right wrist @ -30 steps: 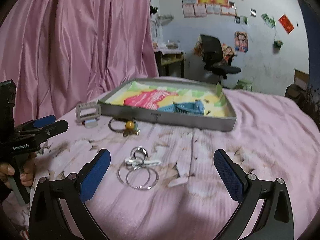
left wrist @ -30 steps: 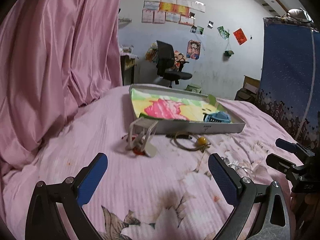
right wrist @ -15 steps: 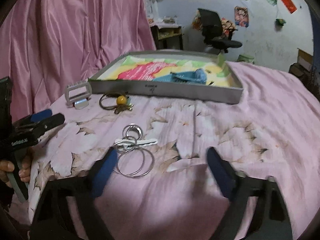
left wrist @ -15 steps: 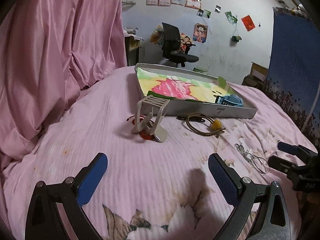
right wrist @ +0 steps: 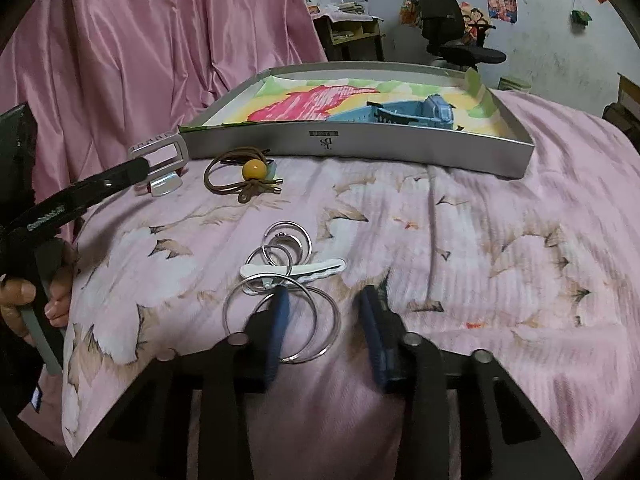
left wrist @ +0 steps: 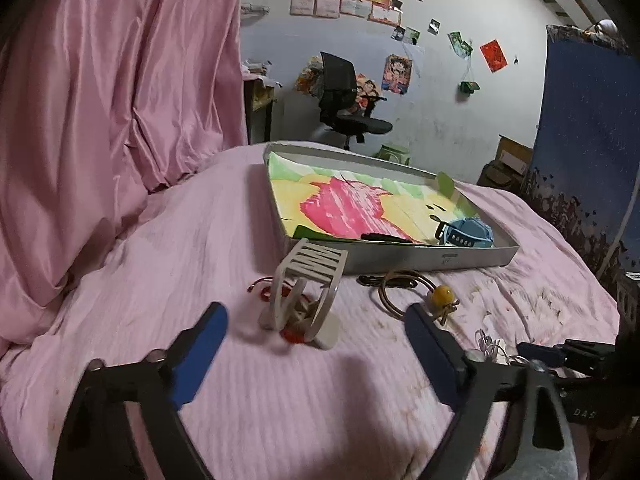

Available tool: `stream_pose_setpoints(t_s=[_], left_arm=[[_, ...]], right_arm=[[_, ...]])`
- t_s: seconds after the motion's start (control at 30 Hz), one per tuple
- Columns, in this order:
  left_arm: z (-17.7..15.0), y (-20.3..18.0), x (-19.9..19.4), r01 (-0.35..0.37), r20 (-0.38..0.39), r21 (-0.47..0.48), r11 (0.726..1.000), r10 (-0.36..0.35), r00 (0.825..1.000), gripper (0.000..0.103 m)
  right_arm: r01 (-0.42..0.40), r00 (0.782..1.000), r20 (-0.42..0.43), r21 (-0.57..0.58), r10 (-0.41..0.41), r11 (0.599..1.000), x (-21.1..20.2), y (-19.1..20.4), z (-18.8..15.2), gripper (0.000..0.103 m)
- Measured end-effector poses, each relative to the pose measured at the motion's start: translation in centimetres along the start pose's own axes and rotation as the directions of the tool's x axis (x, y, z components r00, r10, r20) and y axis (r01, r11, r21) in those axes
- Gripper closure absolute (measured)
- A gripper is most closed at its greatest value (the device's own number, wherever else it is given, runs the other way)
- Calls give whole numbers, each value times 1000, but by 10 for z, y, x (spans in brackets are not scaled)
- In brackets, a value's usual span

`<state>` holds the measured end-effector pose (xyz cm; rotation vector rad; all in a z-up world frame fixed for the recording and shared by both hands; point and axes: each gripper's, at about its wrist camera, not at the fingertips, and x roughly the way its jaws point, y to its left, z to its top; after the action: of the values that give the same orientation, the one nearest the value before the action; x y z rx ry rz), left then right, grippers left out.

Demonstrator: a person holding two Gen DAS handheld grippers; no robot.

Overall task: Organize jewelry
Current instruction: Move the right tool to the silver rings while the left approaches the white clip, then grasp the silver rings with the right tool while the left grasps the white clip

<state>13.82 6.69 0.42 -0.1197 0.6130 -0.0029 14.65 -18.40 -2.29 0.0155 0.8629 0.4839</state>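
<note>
The pink bedspread (right wrist: 480, 240) fills most of what you see, with a pink curtain (left wrist: 100, 100) hanging along its far left side. On the bedspread sits your grey tray (right wrist: 360, 144), lined with a bright pink, yellow and green sheet; a blue hair clip (right wrist: 416, 112) lies inside it toward the right end.

Your left gripper (left wrist: 312, 340) is spread wide, its blue pads well apart and holding nothing. Between and just beyond those pads stands the white claw clip (left wrist: 308, 292), tilted on the bedspread, with a red cord bracelet (left wrist: 268, 290) lying under and beside it. The pads are not touching the clip. To its right, just in front of the tray wall, lies the brown cord bracelet with its yellow bead (left wrist: 440, 293).

Your right gripper (right wrist: 324, 320) is partly drawn in, with a moderate gap left between its blue pads, and it grips nothing. Its left pad lies over the bunch of silver hoop rings (right wrist: 280, 300) near you on the bedspread; whether it presses on them or floats just above, you cannot tell from this view. The right pad sits just clear of the outermost ring. A white hair clip (right wrist: 296, 270) lies across the hoops, just beyond the pad tips. A few smaller silver rings (right wrist: 286, 242) rest right behind that clip.

At the left edge of the right wrist view, your hand (right wrist: 24, 300) wraps the handle of the left gripper.
</note>
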Motion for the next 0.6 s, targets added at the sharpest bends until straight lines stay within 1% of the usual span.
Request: stream_pose_setpoints(t_s=[0.03,0.07,0.13,0.17,0.3,0.43,0.6], left_arm=[[1,0,4,9,-16,3,1000,-9,1000,28],[1,-1,7,14,-25,4,1000,-14,1000,31],[2,-2,12,27,-42,6,1000,-27,999,41],[2,-3,13,31,-45,7,1000,-31,999,43],[3,-3,15,41,-46,3,999,-41,998,52],[3,-3,16,44,-50,0,999,-44,998,73],[2,-4,14,44,-38,10,999,-44,998,76]], right_arm=[[-5,1000,-3,2,5,1000,2,0,1,83],[-6,1000,-5,3,6,1000,3,1,2,87],[-12,1000,-3,5,12,1000,6,1,4,93],[-19,1000,3,10,19,1000,7,1,6,95],[-37,999,19,26,36,999,10,-2,12,97],[-55,998,44,30,54,998,12,-1,18,98],[-74,997,38,19,73,997,13,2,17,98]])
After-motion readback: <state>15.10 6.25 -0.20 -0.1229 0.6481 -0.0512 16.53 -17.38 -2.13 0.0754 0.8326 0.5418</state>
